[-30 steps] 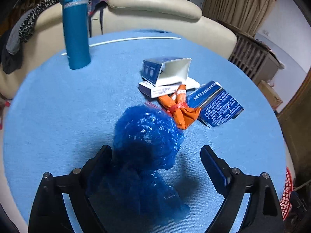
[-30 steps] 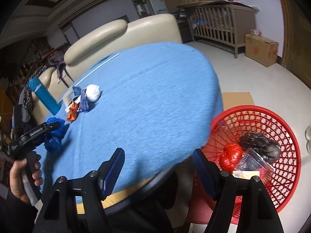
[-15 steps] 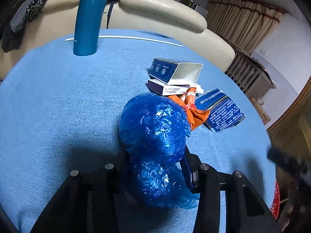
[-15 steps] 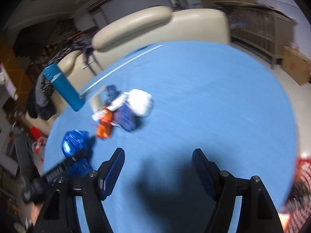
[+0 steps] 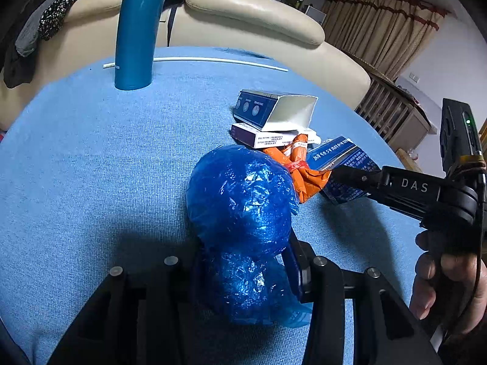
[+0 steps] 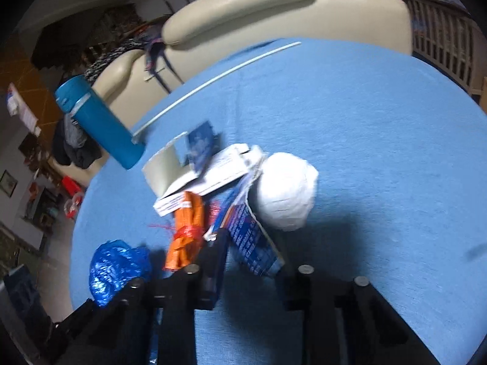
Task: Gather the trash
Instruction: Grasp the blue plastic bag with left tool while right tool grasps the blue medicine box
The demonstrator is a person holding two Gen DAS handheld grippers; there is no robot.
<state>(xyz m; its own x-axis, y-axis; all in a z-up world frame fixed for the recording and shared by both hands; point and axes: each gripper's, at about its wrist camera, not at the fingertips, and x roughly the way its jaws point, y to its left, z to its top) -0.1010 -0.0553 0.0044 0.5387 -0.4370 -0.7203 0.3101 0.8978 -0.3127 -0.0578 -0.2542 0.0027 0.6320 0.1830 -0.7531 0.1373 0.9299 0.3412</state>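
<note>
Since the earlier frames, the right gripper [image 6: 249, 261] has swung from beside the red basket to the trash pile on the blue tablecloth [image 5: 91, 167]; its jaws are closing around the blue printed carton [image 6: 252, 243], the picture too blurred to confirm contact. A hand [image 5: 447, 276] grips its handle, nose angled down. Left gripper [image 5: 243, 270], also tilted down, is clamped on the blue plastic bag [image 5: 240, 197], beside the orange wrapper [image 5: 307, 179].
</note>
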